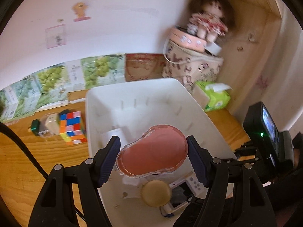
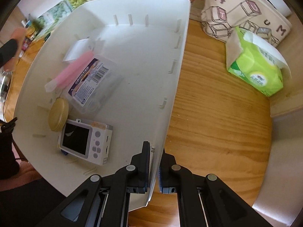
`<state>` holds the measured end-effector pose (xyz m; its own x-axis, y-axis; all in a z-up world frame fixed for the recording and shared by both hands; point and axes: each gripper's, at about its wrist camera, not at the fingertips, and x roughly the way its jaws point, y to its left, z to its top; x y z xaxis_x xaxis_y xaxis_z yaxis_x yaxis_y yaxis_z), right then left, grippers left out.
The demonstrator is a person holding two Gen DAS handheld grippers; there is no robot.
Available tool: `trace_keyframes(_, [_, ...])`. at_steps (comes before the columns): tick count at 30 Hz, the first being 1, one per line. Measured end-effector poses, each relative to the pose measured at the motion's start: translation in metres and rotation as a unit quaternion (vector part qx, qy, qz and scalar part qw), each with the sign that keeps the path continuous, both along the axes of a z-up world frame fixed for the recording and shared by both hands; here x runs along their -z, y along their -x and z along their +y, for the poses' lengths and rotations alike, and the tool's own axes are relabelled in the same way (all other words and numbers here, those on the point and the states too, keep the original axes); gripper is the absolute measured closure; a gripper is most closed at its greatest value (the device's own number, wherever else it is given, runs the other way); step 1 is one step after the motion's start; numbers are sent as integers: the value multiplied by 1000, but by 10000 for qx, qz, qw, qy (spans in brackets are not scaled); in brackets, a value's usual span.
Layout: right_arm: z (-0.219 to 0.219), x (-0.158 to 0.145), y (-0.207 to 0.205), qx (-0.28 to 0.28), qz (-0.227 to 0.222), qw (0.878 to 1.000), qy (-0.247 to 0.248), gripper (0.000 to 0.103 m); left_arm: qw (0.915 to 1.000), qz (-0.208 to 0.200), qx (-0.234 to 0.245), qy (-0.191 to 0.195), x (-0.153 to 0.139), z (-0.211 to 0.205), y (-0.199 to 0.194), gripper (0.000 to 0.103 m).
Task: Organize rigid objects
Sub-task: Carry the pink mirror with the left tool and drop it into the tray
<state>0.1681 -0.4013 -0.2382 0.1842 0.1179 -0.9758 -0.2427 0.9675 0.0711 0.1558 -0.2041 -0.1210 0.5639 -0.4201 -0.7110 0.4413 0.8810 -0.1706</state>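
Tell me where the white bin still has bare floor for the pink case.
The white bin is bare along its right wall and far end, beyond the clear box. The near-left corner is crowded: camera, round gold lid and clear box sit close together. The left tool holds the pink case above the bin.

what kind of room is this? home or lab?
Most likely a home, maybe a child's desk nook: a doll sits on a printed bag in the corner, stickers dot the wall, and a tissue pack lies on the wooden desk.
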Motion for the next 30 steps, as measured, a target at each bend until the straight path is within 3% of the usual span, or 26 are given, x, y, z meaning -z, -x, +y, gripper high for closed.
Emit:
trace_keyframes(13, [-16,-7,0,-19,29,9992,-407,92,9987,255,378,-230,11,-29,-2,28])
trace_keyframes(16, [-18,-7,1,48,16,9990,-454,92,9987,243,384,-232,10,-29,-1,21])
trace_keyframes(30, [-17,-11,4,324,-132,9984,-449,94,9995,105,223,-208,2,-11,3,20])
